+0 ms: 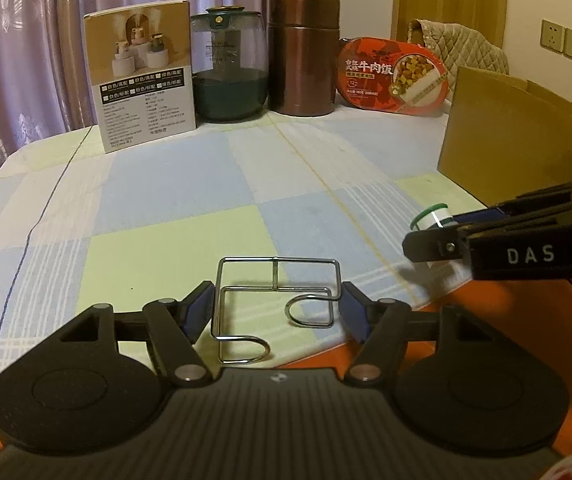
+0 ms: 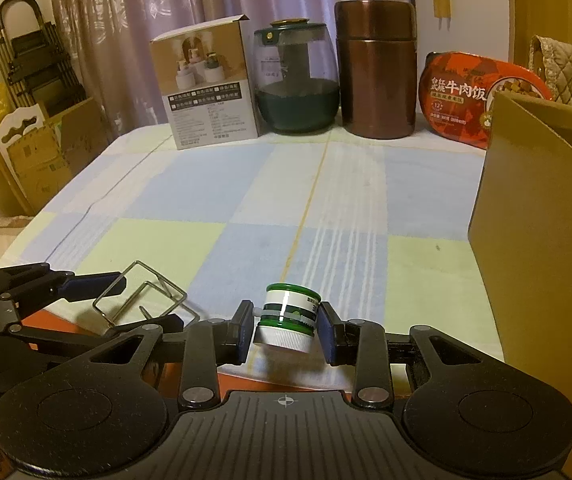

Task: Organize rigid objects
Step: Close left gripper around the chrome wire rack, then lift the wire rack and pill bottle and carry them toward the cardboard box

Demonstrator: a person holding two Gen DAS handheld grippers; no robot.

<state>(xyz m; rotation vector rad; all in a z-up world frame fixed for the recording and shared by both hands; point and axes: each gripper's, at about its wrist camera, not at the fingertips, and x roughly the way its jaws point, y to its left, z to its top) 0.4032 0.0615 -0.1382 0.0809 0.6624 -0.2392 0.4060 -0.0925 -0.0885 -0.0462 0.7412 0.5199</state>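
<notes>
A bent chrome wire rack [image 1: 276, 276] sits between the blue pads of my left gripper [image 1: 276, 308], which press on its two sides; it hangs tilted just over the near edge of the checked tablecloth [image 1: 190, 200]. My right gripper [image 2: 286, 328] is shut on a small green-and-white bottle [image 2: 290, 308], held with its white cap down near the same edge. In the right wrist view the left gripper [image 2: 134, 304] and the rack [image 2: 161, 278] lie to the lower left. In the left wrist view the right gripper [image 1: 426, 236] and the bottle [image 1: 432, 218] enter from the right.
Along the table's back stand a printed carton [image 1: 146, 80], a glass jar with a green base [image 1: 230, 68], a copper canister [image 1: 302, 56] and a red meal box [image 1: 394, 76]. An open cardboard box [image 1: 518, 140] stands at the right. Folded items lean against the curtain at the left [image 2: 34, 64].
</notes>
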